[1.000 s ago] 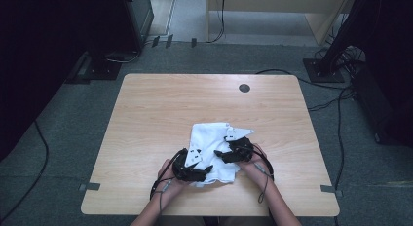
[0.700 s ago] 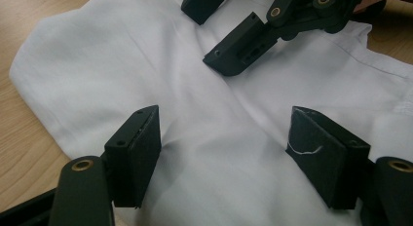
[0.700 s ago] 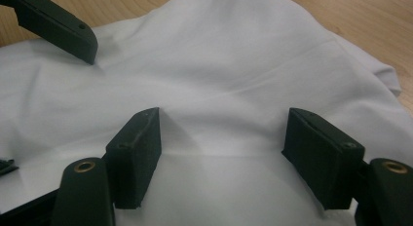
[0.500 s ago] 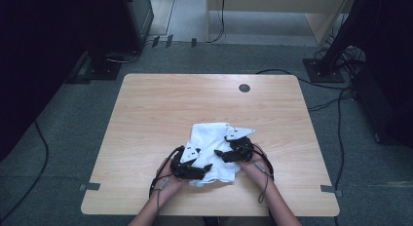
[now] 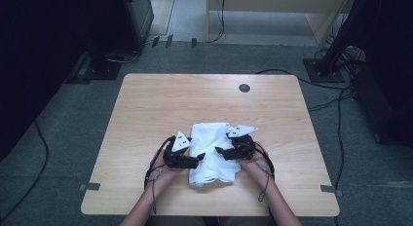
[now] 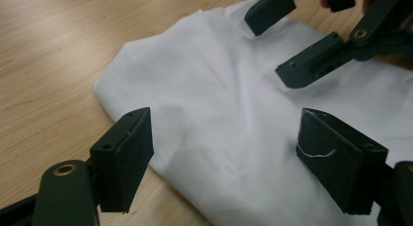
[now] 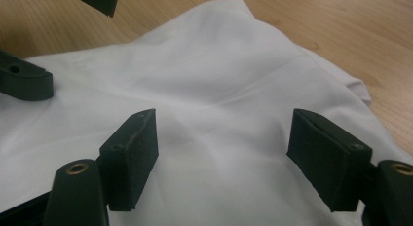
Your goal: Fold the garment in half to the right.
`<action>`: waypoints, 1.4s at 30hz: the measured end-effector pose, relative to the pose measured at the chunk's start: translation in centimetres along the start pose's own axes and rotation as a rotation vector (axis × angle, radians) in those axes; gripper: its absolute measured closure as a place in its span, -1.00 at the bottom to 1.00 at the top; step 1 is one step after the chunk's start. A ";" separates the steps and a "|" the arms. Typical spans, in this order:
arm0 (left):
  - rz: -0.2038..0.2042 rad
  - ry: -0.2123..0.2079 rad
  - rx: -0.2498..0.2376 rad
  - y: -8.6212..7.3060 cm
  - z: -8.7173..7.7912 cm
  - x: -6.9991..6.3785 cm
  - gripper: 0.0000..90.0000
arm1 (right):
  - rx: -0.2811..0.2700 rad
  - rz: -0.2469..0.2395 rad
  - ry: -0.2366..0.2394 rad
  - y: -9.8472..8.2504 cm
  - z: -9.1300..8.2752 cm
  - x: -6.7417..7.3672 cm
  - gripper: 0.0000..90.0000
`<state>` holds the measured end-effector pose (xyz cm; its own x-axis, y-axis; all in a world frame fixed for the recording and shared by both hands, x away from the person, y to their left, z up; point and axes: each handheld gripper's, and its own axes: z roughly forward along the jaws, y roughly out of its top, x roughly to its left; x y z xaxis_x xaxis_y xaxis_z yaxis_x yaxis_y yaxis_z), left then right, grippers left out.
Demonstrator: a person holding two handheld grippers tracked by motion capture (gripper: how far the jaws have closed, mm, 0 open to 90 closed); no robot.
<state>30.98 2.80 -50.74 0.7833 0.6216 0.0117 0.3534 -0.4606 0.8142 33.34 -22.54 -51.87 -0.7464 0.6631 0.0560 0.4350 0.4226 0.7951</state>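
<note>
- Desk (image 5: pixel 146 109): light wood, a dark round grommet (image 5: pixel 244 88) by the far edge.
- White cloth (image 5: pixel 212 153): near the front edge, centred; now a tidier, narrower bundle than a second ago, so folding looks well along.
- Left gripper (image 5: pixel 198 160): fingers spread, empty, over the cloth's left edge.
- Right gripper (image 5: pixel 220 150): fingers spread, holding nothing, above the cloth.

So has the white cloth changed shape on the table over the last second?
Yes. The white cloth has been gathered into a narrower, neater fold, its spread left part pulled in, judged against the round hole in the table.
</note>
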 end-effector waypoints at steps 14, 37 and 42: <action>0.034 -0.015 0.055 -0.9 1.2 1.0 -0.53 | 0.048 -0.022 -0.029 -0.4 0.8 0.2 -0.39; -0.015 -0.069 0.005 -0.2 0.4 2.6 -0.57 | 0.051 -0.013 0.041 -0.1 0.4 0.5 -0.64; -0.003 -0.032 0.005 -0.2 0.2 2.8 -0.57 | 0.054 -0.007 0.034 -0.2 0.2 0.5 -0.67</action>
<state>33.22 4.50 -50.95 0.7985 0.6019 -0.0093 0.3577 -0.4619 0.8116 32.96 -22.16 -52.07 -0.7659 0.6389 0.0724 0.4558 0.4600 0.7620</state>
